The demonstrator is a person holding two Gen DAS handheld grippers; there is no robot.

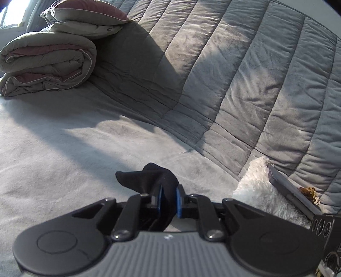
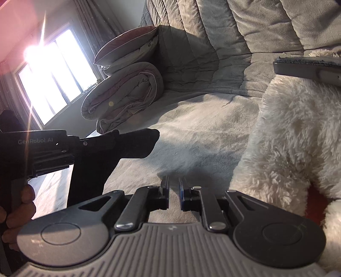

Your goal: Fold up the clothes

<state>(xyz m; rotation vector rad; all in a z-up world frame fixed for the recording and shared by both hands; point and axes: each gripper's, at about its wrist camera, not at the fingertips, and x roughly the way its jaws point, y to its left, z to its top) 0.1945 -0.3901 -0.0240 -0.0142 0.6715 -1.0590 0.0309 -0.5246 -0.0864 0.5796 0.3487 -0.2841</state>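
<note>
A black sock (image 1: 149,179) is pinched between the blue pads of my left gripper (image 1: 169,200), which is shut on it; the toe end sticks out ahead over the pale bed sheet (image 1: 64,149). In the right wrist view the same sock (image 2: 136,144) hangs from the left gripper (image 2: 85,144) at the left, held by a person's hand (image 2: 17,208). My right gripper (image 2: 174,191) hovers low over the sheet, its jaws a narrow gap apart with nothing between them. A white fluffy garment (image 2: 294,127) lies just to its right.
A folded grey and maroon duvet (image 1: 46,64) with a pillow (image 1: 85,17) on top sits at the far left. A quilted grey backrest (image 1: 234,74) rises behind. A phone (image 1: 294,191) rests on the fluffy garment (image 1: 255,187). A bright window (image 2: 53,70) is at the left.
</note>
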